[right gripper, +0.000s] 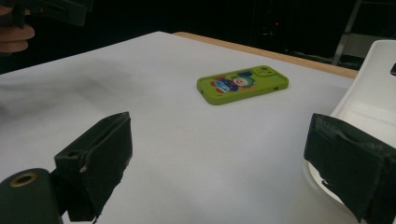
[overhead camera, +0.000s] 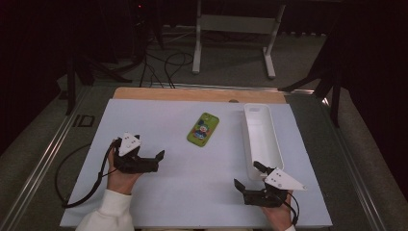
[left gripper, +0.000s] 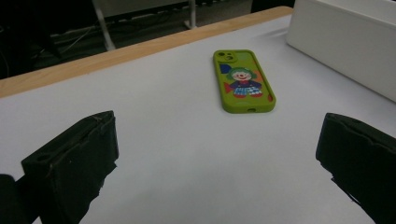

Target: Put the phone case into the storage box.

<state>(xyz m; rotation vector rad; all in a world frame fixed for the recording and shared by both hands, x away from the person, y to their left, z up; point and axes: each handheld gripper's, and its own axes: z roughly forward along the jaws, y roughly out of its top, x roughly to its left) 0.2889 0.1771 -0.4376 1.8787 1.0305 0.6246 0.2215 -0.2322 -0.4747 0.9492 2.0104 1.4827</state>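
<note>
A lime-green phone case (overhead camera: 203,129) with a clown picture lies flat near the middle of the white table sheet (overhead camera: 192,192). My left gripper (overhead camera: 149,147) rests on the sheet to the phone's near left, open and holding nothing. In the left gripper view the phone (left gripper: 243,81) lies ahead of the wide-apart jaws of the left gripper (left gripper: 219,158). At the near right my right gripper (overhead camera: 247,174) stands open beside a long white tray (overhead camera: 247,139). The right gripper view has the phone (right gripper: 242,84) well beyond the right gripper (right gripper: 224,163), whose spread jaws hold nothing.
The tray (right gripper: 369,93) sits along the sheet's right side with nothing in it; its wall (left gripper: 345,42) stands right of the phone. A wooden table edge (overhead camera: 192,94) runs along the back. Cables and a metal stand (overhead camera: 231,29) are on the floor beyond.
</note>
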